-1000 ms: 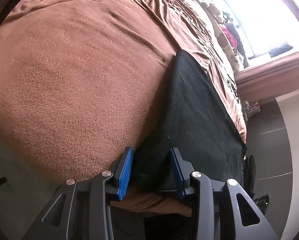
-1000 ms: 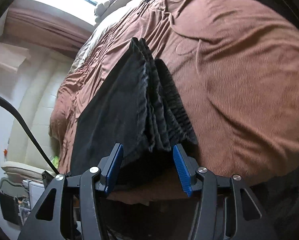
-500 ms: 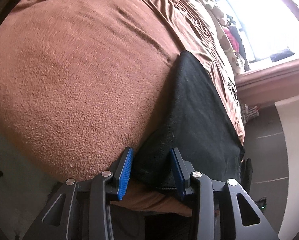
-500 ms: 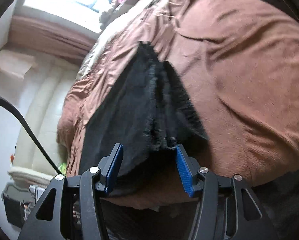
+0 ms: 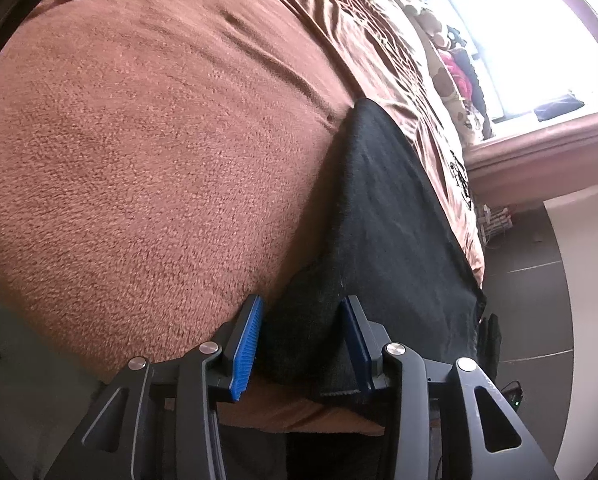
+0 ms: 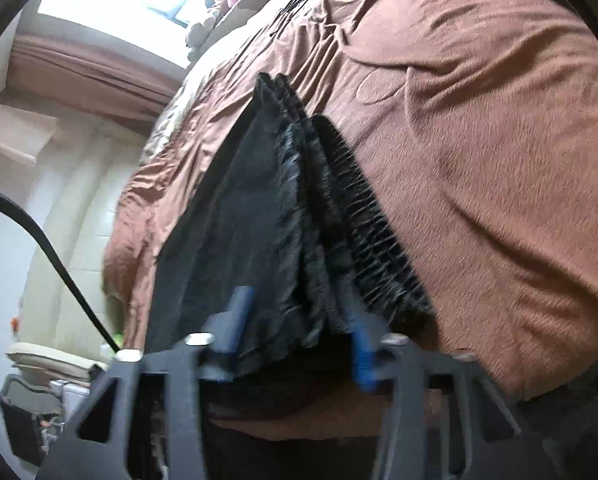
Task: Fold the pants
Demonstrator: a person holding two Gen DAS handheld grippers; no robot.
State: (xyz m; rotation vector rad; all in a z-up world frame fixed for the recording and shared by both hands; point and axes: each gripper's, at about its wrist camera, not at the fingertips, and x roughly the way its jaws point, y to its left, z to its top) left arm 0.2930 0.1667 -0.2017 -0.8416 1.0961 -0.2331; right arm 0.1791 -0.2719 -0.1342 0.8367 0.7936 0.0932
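Pants: the black pants (image 5: pixel 383 216) lie on the brown blanket (image 5: pixel 159 140) of the bed, stretching ahead of both claws toward the window end; their near edge hangs just over the bed's edge.

Left claw: the left claw (image 5: pixel 299 340) sits at the near corner of the pants with its blue pads on either side of a raised fold of cloth. The pads look to be touching the cloth on both sides, a pinch on that corner, and it is as it was a second ago.

Right claw: the right claw (image 6: pixel 299 332) is at the end with the ribbed waistband (image 6: pixel 363 216), which runs ahead and slightly right of it. Its jaws are closing at this moment, with the stacked layers of cloth between them; the view is blurred, so whether the pads already press the cloth cannot be told.

What changed: a second ago the right claw stood spread wide around the bunched edge; now its pads have drawn in toward the layers, and the claw has edged forward over them.

Meaning for the task: with the left corner already pinched, the right grip appears to be the last thing needed before both ends can be lifted and carried over for a fold.

Risk: the right stack has several layers, so one may slip out.
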